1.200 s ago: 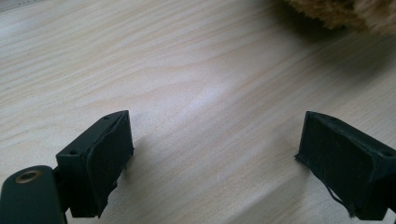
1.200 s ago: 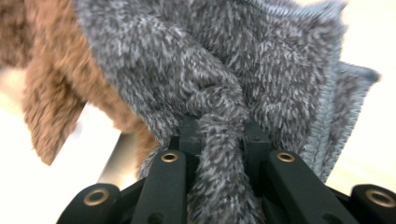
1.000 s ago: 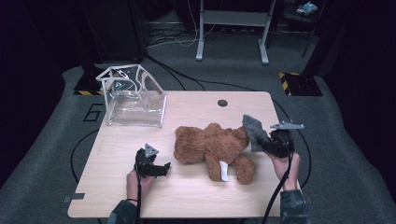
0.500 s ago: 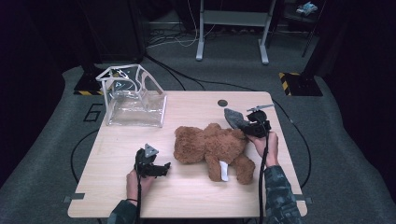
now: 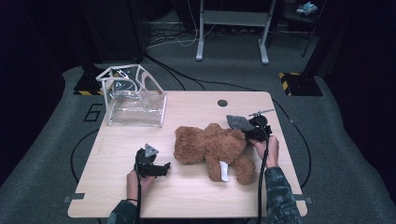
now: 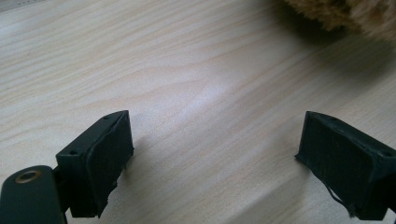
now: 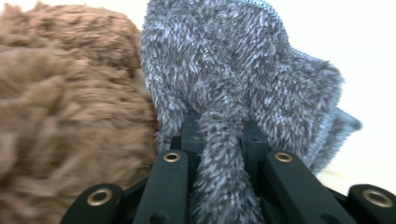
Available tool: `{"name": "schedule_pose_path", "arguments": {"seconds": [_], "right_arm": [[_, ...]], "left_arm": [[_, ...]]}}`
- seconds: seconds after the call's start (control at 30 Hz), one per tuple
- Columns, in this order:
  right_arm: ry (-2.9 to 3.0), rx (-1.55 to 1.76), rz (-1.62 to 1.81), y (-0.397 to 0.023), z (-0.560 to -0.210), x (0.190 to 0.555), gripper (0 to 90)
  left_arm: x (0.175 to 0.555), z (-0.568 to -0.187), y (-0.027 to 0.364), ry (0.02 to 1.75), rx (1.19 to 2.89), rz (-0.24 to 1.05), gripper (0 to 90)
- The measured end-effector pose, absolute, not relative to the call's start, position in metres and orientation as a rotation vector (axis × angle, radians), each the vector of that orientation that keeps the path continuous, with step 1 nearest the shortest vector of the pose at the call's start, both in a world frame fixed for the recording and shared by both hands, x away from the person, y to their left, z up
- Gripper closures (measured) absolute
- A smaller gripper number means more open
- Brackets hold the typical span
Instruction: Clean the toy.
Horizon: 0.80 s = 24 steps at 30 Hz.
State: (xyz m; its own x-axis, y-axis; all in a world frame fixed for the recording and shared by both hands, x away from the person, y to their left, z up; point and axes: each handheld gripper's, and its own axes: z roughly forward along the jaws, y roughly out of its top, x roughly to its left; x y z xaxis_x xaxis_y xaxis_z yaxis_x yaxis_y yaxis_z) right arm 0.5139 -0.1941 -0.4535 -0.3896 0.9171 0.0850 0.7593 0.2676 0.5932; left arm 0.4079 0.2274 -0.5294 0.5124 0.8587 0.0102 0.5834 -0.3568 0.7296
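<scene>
Your right gripper has its fingers clamped on a grey fuzzy sock, which is pressed against the brown teddy bear lying at mid-bench. Your left gripper rests low over the bench, just beside the bear, with its fingers spread wide apart and holding nothing.

Clear plastic bag on white frame at wooden table far-left corner.
</scene>
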Motion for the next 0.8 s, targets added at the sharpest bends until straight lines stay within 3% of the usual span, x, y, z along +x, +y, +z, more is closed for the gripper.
{"name": "schedule_pose_path", "arguments": {"seconds": [0.27, 0.4, 0.6, 0.8], "right_arm": [[2.152, 1.660, 0.704, -0.226, -0.457, 0.520, 77.4], [2.114, 1.668, 0.802, -0.234, -0.444, 0.513, 77.3], [2.182, 1.514, 0.967, -0.206, -0.422, 0.502, 77.3], [2.264, 1.497, 0.928, -0.188, -0.436, 0.507, 77.3]], "left_arm": [[0.408, -0.529, 0.227, 1.173, 2.076, 0.521, 9.7], [0.408, -0.529, 0.227, 1.173, 2.076, 0.522, 9.7], [0.408, -0.530, 0.227, 1.178, 2.069, 0.522, 9.7], [0.408, -0.530, 0.227, 1.179, 2.068, 0.523, 9.7]]}}
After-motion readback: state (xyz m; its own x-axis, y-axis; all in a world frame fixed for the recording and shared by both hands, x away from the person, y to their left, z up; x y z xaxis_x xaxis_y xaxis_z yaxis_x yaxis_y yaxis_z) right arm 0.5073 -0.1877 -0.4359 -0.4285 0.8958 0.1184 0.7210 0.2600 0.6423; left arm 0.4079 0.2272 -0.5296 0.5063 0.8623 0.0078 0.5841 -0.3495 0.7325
